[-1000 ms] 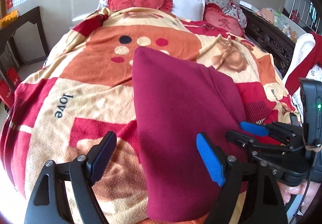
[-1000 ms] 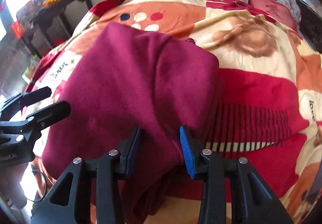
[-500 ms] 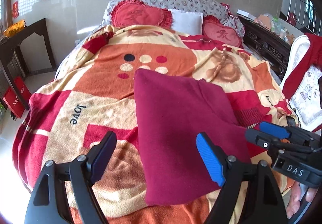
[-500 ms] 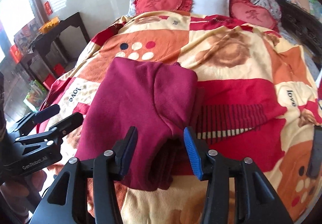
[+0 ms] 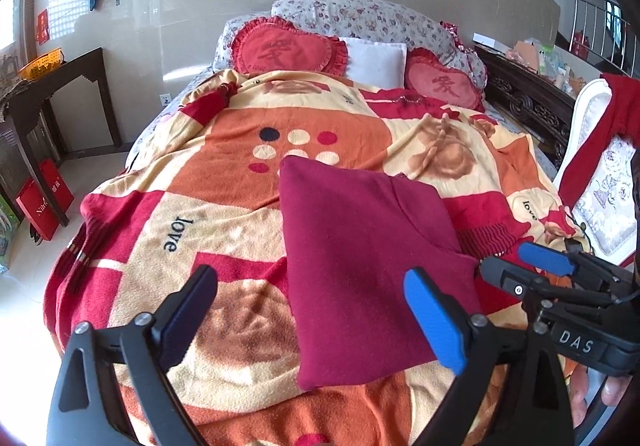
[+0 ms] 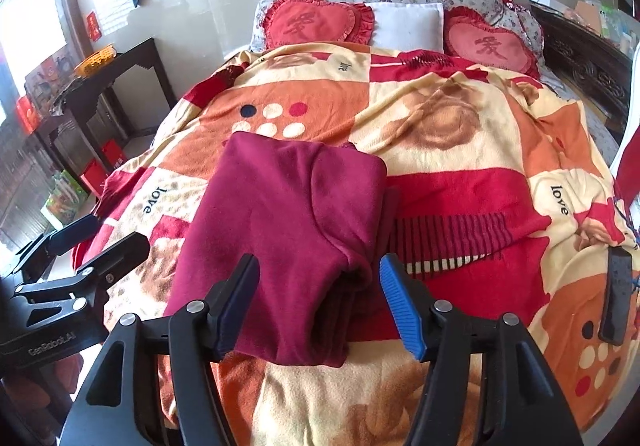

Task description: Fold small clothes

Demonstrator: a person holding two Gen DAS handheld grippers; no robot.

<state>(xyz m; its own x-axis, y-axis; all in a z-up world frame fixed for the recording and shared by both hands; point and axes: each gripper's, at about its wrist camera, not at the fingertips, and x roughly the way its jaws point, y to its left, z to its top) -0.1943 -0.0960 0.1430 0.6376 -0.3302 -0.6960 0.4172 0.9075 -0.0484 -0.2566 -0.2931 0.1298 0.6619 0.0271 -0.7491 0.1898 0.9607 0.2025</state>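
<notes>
My left hand-held gripper (image 5: pixel 310 312) hangs above the near end of the bed with its jaws opening, already spread very wide, and nothing is gripped between them. Just ahead of it and slightly to its right lies the folded maroon garment (image 5: pixel 360 258), flat on the patterned blanket (image 5: pixel 224 213), its near edge reaching between my two fingers in the view but below them, not touched by either pad.

My right hand-held gripper (image 6: pixel 320 306) is also opening, at a middling spread, and its pads are off the cloth. The thick folded edge of the maroon garment sits directly in front of it, between the dark finger (image 6: pixel 236 302) and the blue finger (image 6: pixel 400 310), with several layers showing at that near right corner. Each gripper shows at the edge of the other's view, the right one off to the right of my left, the left one off to the left of my right.

Far beyond both grippers, at the head of the bed, two red heart-shaped cushions (image 5: pixel 286 49) flank a white pillow (image 5: pixel 376 59). Right of my right gripper a dark remote-like object (image 6: pixel 616 294) lies on the blanket.
</notes>
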